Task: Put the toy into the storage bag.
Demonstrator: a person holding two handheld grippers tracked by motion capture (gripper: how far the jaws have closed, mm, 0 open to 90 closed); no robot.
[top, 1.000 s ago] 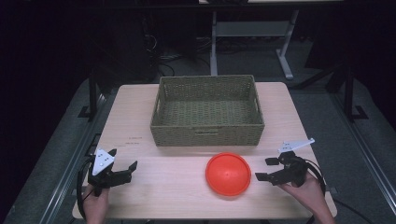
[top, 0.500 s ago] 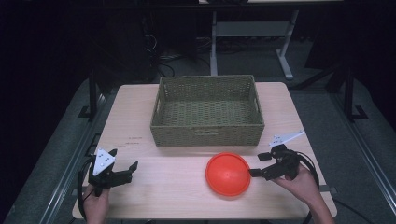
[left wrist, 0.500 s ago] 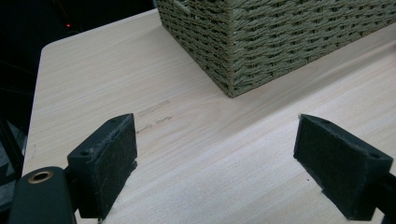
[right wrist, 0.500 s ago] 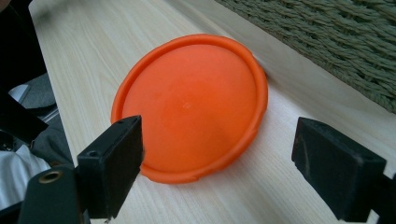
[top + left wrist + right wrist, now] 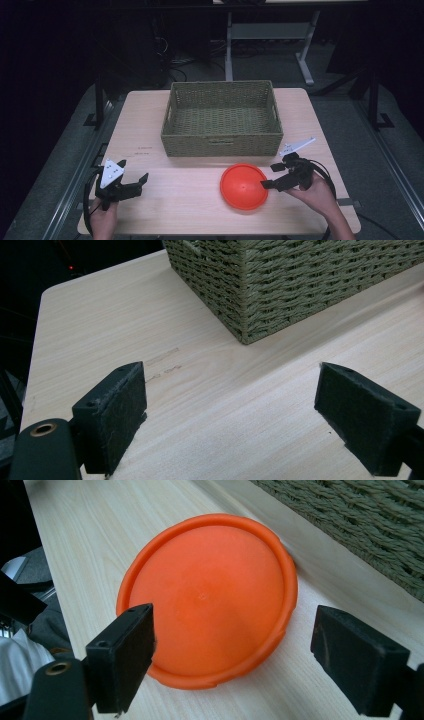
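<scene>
An orange plate (image 5: 244,186) is seen lying flat on the wooden table (image 5: 190,200), just in front of the woven basket (image 5: 220,120) and right of the table's middle. The right gripper (image 5: 272,175) is held at the plate's right edge with its jaws spread wide and nothing between them; in the right gripper view the plate (image 5: 207,597) lies just beyond them. The left gripper (image 5: 141,181) is held near the table's front left corner, likewise spread and empty, well apart from the plate.
</scene>
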